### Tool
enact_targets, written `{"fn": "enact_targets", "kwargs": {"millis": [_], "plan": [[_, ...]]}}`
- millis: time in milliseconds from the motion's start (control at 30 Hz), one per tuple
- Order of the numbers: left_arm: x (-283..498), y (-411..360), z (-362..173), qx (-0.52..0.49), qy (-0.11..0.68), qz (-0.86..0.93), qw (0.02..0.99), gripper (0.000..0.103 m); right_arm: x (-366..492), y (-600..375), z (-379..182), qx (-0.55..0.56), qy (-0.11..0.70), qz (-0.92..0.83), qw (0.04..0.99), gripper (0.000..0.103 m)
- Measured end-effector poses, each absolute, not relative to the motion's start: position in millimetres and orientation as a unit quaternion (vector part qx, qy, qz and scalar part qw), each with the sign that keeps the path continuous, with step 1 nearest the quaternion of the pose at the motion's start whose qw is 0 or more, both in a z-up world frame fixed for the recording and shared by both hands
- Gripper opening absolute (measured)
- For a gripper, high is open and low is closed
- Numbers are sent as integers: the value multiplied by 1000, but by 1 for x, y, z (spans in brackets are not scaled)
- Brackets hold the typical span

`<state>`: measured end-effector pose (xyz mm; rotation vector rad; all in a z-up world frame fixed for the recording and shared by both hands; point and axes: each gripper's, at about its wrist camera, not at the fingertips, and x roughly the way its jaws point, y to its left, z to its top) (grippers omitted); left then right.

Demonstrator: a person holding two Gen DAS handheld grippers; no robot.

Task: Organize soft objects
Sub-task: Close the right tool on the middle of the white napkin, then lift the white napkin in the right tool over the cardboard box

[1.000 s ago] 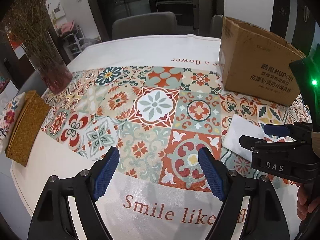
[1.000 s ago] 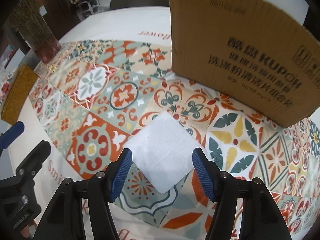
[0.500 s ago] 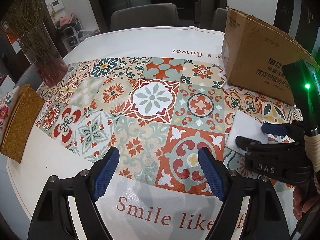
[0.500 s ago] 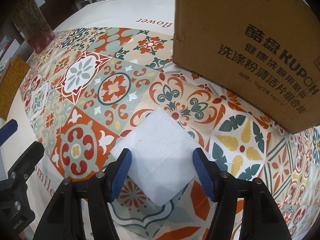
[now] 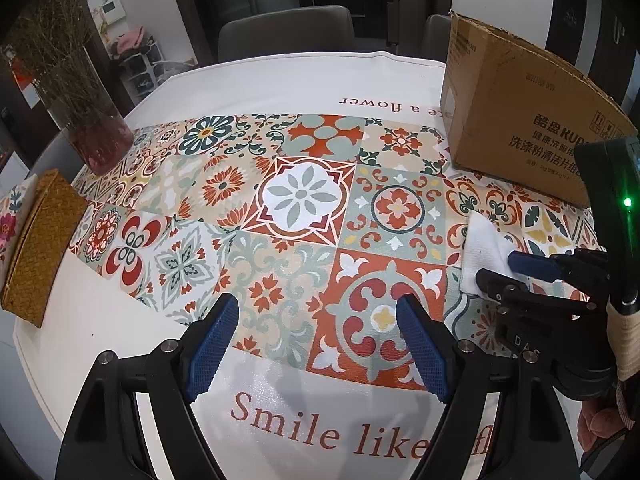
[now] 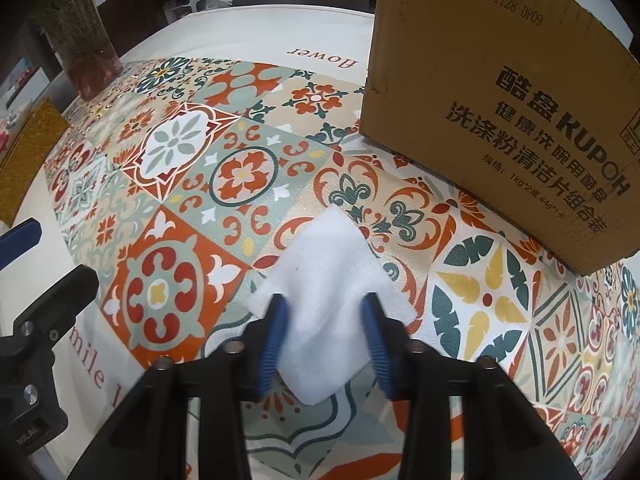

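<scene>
A white folded cloth [image 6: 324, 248] lies on the patterned tablecloth [image 6: 180, 208] in front of a brown cardboard box [image 6: 500, 100]. My right gripper [image 6: 323, 304] points down onto the cloth's near part. Its jaws are closing, and the cloth bunches up between the blue pads [image 6: 276, 332]. In the left wrist view the cloth [image 5: 482, 248] puckers upward beside the right gripper [image 5: 508, 276], with the box [image 5: 520, 120] behind. My left gripper [image 5: 316, 308] hovers open over the tablecloth with nothing between its fingers, to the left of the cloth.
A glass vase of dried flowers [image 5: 92, 132] stands at the far left. A woven straw holder [image 5: 36, 248] sits at the left table edge. Grey chairs [image 5: 286, 32] stand behind the table. A hand [image 5: 600, 428] holds the right gripper at lower right.
The right gripper's jaws have drawn inward onto the white cloth, which now bunches between them. The left gripper stays open in the same place.
</scene>
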<state>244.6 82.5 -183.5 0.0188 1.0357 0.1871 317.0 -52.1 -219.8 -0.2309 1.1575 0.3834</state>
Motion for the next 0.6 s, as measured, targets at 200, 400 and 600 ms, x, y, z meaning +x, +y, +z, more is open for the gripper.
{"fn": "enact_targets", "kwargs": {"millis": [200, 400, 600], "plan": [[244, 79, -178, 11, 489, 84, 868, 81, 314, -59, -217, -85, 547, 182, 813, 16], [244, 72, -171, 17, 482, 75, 873, 81, 303, -68, -211, -73, 541, 179, 818, 15], [244, 62, -162, 22, 471, 63, 880, 81, 294, -83, -195, -54, 528, 169, 830, 15]]}}
